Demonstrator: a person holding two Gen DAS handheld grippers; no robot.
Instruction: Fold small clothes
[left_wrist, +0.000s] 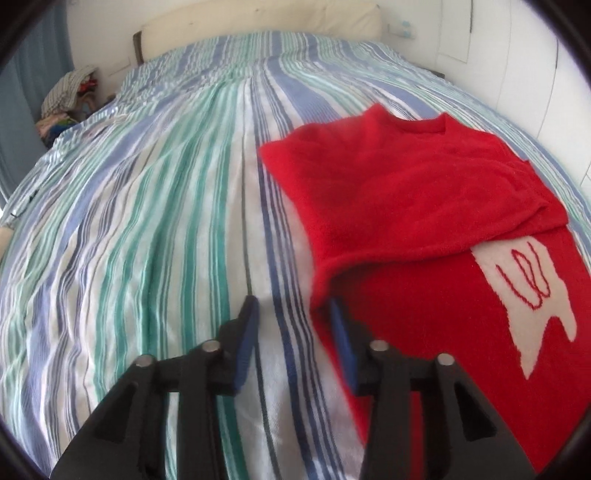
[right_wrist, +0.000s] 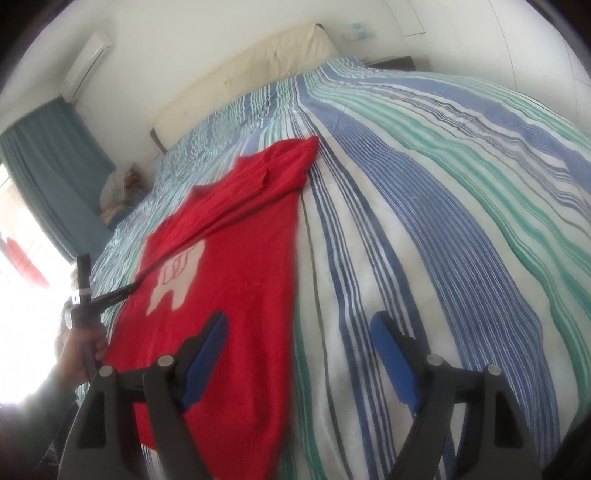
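**Red jumper half folded on the striped bed**

A small red knitted jumper with a white tooth-shaped motif (left_wrist: 424, 229) lies flat on a bedspread striped in blue, green and white (left_wrist: 147, 221). In the left wrist view it fills the right half of the frame, its upper part doubled over so that a soft fold runs across the middle and partly covers the motif. In the right wrist view the same jumper (right_wrist: 236, 266) lies left of centre.

The left gripper (left_wrist: 293, 306), at the bottom centre of its own frame, stands unclenched. Its right blue pad (left_wrist: 341, 332) sits at the jumper's near left edge; whether it touches the cloth I cannot tell. Nothing lies between the pads but bedspread.

The right gripper (right_wrist: 297, 321) hangs released at the bottom of its frame, straddling the jumper's right edge.

A cream padded headboard (right_wrist: 258, 70) closes the far end of the bed.
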